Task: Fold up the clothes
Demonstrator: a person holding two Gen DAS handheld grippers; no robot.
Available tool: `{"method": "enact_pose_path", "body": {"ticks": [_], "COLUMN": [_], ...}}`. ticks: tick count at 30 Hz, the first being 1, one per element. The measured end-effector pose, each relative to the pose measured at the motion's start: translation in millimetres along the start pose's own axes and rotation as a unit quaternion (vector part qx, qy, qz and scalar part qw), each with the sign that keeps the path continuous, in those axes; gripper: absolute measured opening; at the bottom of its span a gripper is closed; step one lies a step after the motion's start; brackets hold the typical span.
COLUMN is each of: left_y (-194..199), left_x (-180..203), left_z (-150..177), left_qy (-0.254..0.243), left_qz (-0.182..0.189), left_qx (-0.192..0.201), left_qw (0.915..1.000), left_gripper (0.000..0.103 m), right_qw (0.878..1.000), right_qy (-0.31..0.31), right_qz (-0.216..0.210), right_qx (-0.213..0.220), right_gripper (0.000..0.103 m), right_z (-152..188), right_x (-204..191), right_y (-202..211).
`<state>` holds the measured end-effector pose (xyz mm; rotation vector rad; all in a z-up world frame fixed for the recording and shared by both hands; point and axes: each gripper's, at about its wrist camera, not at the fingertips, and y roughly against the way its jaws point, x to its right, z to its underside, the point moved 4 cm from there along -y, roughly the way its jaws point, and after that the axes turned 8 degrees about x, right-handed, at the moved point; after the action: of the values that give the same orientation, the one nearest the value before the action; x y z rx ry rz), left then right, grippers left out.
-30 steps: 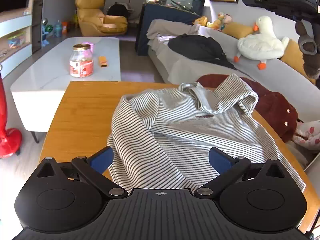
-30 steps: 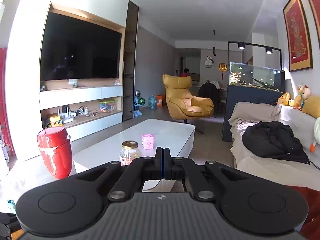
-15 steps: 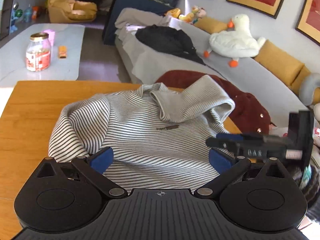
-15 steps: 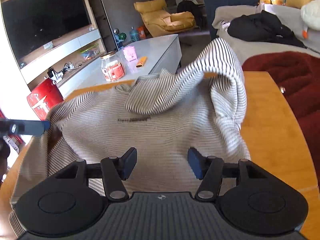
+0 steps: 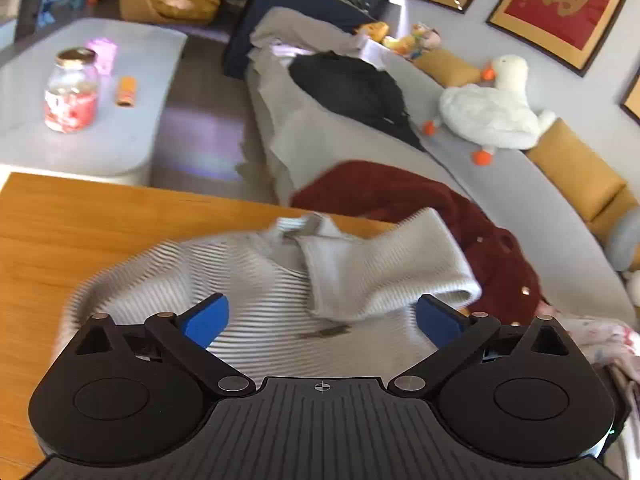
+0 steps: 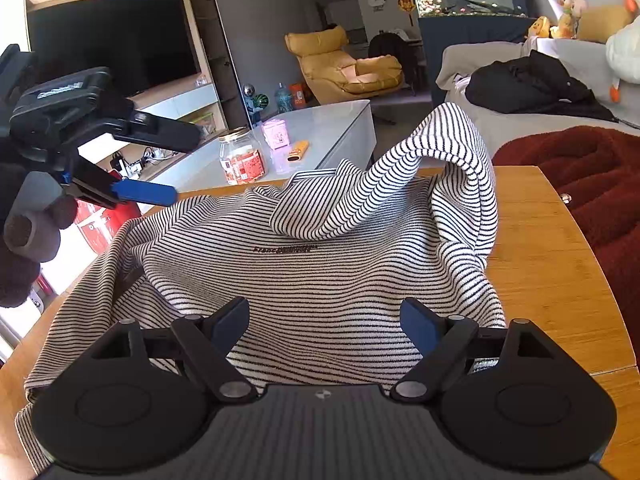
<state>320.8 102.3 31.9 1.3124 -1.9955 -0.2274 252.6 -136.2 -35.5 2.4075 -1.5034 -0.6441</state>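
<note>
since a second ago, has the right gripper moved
Yes. A second ago the right gripper was shut and raised, facing the TV wall; now it is open and tipped down over the striped shirt on the wooden table.

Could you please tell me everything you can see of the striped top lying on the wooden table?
The striped top is a knit-looking garment with thin black stripes on white, a collar at the far end and small dark lettering across the chest. It lies front up and rumpled on the wooden table. One sleeve stands up in a loop and flops over the chest. Its near hem passes out of sight under the right gripper, whose jaws are open above it. Neither gripper is gripping it.
</note>
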Motion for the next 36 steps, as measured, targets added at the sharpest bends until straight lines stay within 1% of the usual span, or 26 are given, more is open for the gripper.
{"method": "enact_pose_path", "body": {"ticks": [1,2,5,6,7,8,10,11,12,14,15,19,21,24,26,27,31,33,34,36], "left_y": [-10.3,-22.0,-56.3,-64.9,-71.9,-78.2,-88.5,-92.7,-94.1,-91.3,-85.2,-52.7,-38.3,-22.5,-15.7,-12.6,-4.0,0.9,4.6,10.8], "left_x": [8.6,13.8,21.4,23.0,24.8,26.9,32.5,34.7,35.9,37.9,38.2,34.8,24.5,8.1,0.1,-3.4,-21.3,-34.2,-38.0,-36.1], "left_z": [4.4,8.1,17.0,19.7,22.5,25.4,31.4,34.1,34.9,29.7,23.8,-3.2,-9.8,-10.2,-1.6,3.6,22.3,26.0,25.5,21.2], "left_qy": [-0.002,-0.013,-0.045,-0.048,-0.048,-0.05,-0.057,-0.062,-0.067,-0.066,-0.067,-0.09,-0.088,-0.078,-0.077,-0.078,-0.086,-0.071,-0.061,-0.044], "left_qz": [0.003,-0.011,-0.072,-0.081,-0.084,-0.088,-0.099,-0.105,-0.11,-0.113,-0.114,-0.148,-0.169,-0.188,-0.196,-0.199,-0.224,-0.227,-0.218,-0.183], "left_qx": [-0.006,-0.008,-0.007,-0.01,-0.014,-0.018,-0.027,-0.03,-0.029,-0.019,-0.008,0.049,0.062,0.066,0.061,0.057,0.047,0.044,0.045,0.049], "left_qw": [1.0,0.9998,0.9964,0.9956,0.9952,0.9947,0.9931,0.9921,0.9912,0.9912,0.9912,0.9837,0.9797,0.9768,0.9758,0.9751,0.9696,0.9702,0.9729,0.9808], "left_gripper": [0.081,0.069,0.065,0.065,0.062,0.051,0.041,0.026,0.02,0.016,0.015,0.012,0.012,0.011,0.008,0.005,0.004,0.004,0.004,0.006], "right_qw": [1.0,1.0,1.0,1.0,1.0,1.0,1.0,1.0,0.999,0.999,0.999,0.999,0.999,0.999,0.999,1.0,1.0,0.999,1.0,1.0], "right_qy": [-0.002,-0.004,-0.012,-0.014,-0.016,-0.017,-0.019,-0.021,-0.022,-0.023,-0.023,-0.024,-0.024,-0.025,-0.026,-0.026,-0.03,-0.032,-0.031,-0.022], "right_qz": [-0.001,-0.002,-0.005,-0.006,-0.007,-0.008,-0.011,-0.013,-0.014,-0.014,-0.014,-0.014,-0.016,-0.015,-0.013,-0.012,-0.008,-0.005,-0.002,0.003], "right_qx": [0.003,0.006,0.017,0.019,0.021,0.022,0.021,0.02,0.019,0.02,0.02,0.019,0.017,0.015,0.013,0.012,0.004,-0.005,-0.007,-0.003], "right_gripper": [0.083,0.083,0.083,0.084,0.084,0.085,0.085,0.085,0.085,0.085,0.085,0.086,0.086,0.087,0.087,0.088,0.09,0.093,0.093,0.093], "right_z": [-0.4,-0.9,-1.8,-2.2,-2.6,-2.9,-3.0,-2.9,-2.9,-3.3,-3.7,-2.2,-2.1,-1.9,-2.0,-2.1,-2.4,-2.4,-2.7,-3.9], "right_x": [0.5,1.0,3.5,4.2,4.7,5.2,5.7,6.1,6.5,6.9,7.1,7.1,7.1,7.3,7.8,8.0,8.6,9.4,9.1,6.6], "right_y": [1.0,1.9,5.8,7.1,8.1,8.5,7.9,7.6,7.4,7.4,7.7,7.9,7.4,6.6,6.4,6.0,2.5,-0.7,-1.5,-0.7]}}
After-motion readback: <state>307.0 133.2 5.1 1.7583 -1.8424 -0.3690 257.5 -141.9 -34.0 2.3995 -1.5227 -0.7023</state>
